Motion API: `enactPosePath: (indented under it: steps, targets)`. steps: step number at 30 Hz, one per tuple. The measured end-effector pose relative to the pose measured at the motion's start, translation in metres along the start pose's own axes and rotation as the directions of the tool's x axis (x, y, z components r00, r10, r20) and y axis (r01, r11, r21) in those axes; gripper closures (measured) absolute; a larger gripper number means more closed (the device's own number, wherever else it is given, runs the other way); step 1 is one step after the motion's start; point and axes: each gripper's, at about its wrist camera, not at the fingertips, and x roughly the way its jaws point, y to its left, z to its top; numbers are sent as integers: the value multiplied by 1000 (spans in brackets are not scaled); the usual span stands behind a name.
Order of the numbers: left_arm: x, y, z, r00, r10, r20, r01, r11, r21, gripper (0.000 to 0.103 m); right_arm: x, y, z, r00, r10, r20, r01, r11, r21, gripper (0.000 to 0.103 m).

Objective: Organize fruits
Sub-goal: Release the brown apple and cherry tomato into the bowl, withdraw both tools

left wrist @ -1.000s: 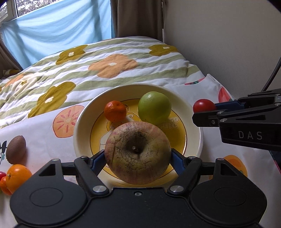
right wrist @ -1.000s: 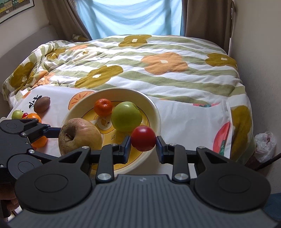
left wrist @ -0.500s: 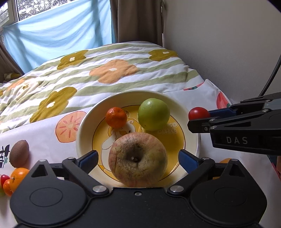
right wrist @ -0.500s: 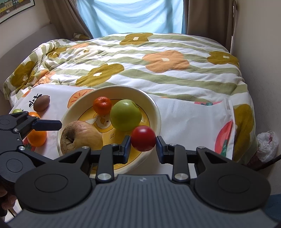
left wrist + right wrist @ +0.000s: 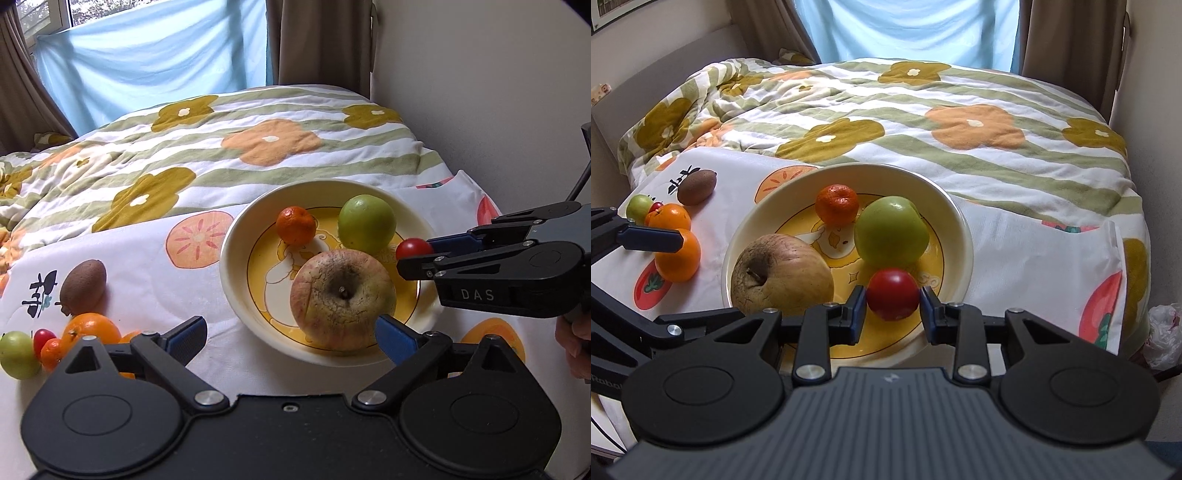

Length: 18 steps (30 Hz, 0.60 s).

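Note:
A cream and yellow plate (image 5: 236,236) (image 5: 964,236) lies on the bed. In it are a large brownish apple (image 5: 341,299) (image 5: 781,275), a green apple (image 5: 366,222) (image 5: 891,230) and a mandarin (image 5: 296,225) (image 5: 836,205). My left gripper (image 5: 291,334) is open and empty, just left of and in front of the brownish apple. My right gripper (image 5: 892,314) is shut on a red tomato (image 5: 892,293) (image 5: 413,248) and holds it over the plate's near right part.
Left of the plate on the fruit-print cloth lie a kiwi (image 5: 84,286) (image 5: 697,186), two oranges (image 5: 677,254), a small green fruit (image 5: 17,354) (image 5: 639,207) and small red fruits (image 5: 43,340). A wall stands to the right. A plastic bag (image 5: 1165,334) lies beside the bed.
My left gripper opened, let go of the brownish apple in the plate and drew back to the left. My right gripper moved the tomato in over the plate.

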Motion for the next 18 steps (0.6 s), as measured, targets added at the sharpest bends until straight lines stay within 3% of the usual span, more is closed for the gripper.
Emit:
enactPosePath:
  steps: [3,5,6,7,18]
  targets:
    - [-1,0,-3,1000,18,-6,-18,1000,-6,4,-3,4,0,1000,-3,10,3,1000,-12,51]
    - [-3,1,-5,1000,21,-5,-21,1000,-14,3,-6,5,-1,1000,-17,21,17,1000,-11,25]
    - [-6,2,-6,1000,23,-2,-23,1000,-20,3,-9,6,-2,998,-47,33,47,999,-2,6]
    - [-7,2,-7,1000,24,-1,-24,999,-24,3,-12,6,-3,997,-69,46,69,998,3,0]
    - [-36,2,-9,998,34,45,-31,998,-53,3,-42,12,-4,996,-59,72,56,998,37,0]
